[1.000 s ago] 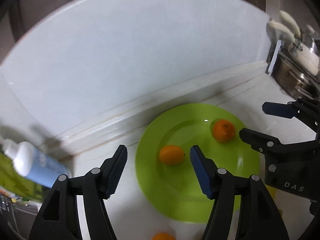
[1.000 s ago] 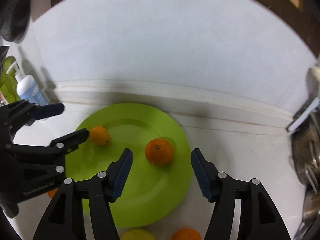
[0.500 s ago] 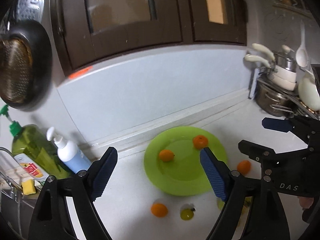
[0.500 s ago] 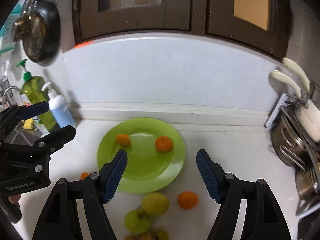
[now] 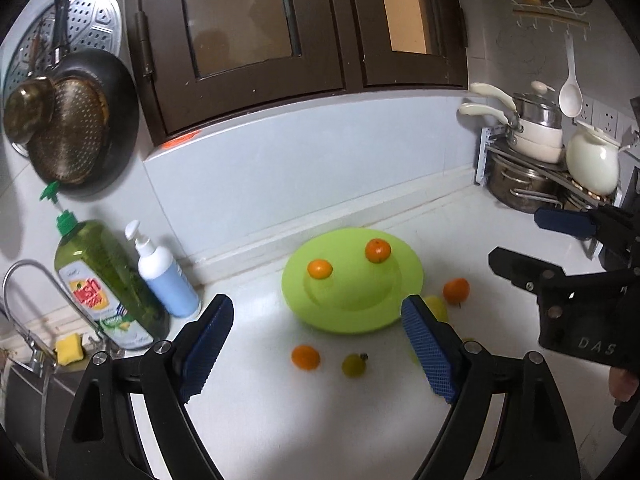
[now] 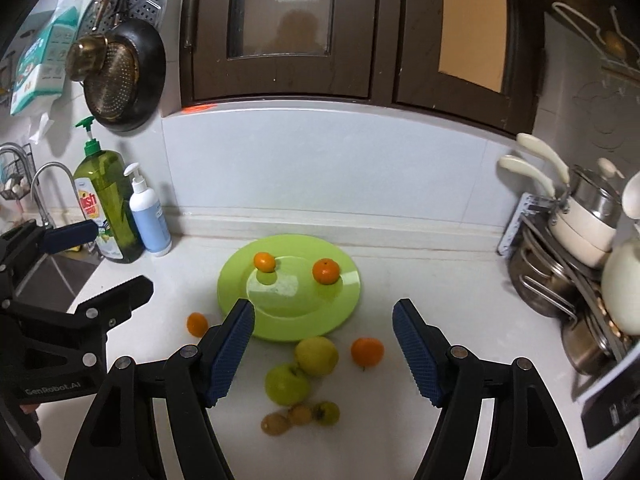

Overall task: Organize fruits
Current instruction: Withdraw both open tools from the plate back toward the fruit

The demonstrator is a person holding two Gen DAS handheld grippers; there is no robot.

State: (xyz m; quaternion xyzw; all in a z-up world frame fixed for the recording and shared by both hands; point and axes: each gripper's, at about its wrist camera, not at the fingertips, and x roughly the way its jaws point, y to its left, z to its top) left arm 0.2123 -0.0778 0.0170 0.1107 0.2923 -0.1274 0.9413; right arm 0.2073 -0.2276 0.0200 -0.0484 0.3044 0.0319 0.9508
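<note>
Although the green plate [image 6: 344, 312] near the back of the table [image 6: 440, 280] already carries two oranges [image 6: 326, 271], two apples [image 6: 316, 355], two more oranges [image 6: 367, 352] and several small fruits [image 6: 300, 414] remain off it. Left hand-held gripper [image 5: 316, 344] and right hand-held gripper [image 6: 324, 344] are both open, empty.

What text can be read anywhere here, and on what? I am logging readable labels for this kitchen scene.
"DAS": right gripper, on its body.
"GenRobot.AI": left gripper, on its body.
Green dish soap bottle: red label lettering, too blurred to read.
Boxes on the wall: print too small.
</note>
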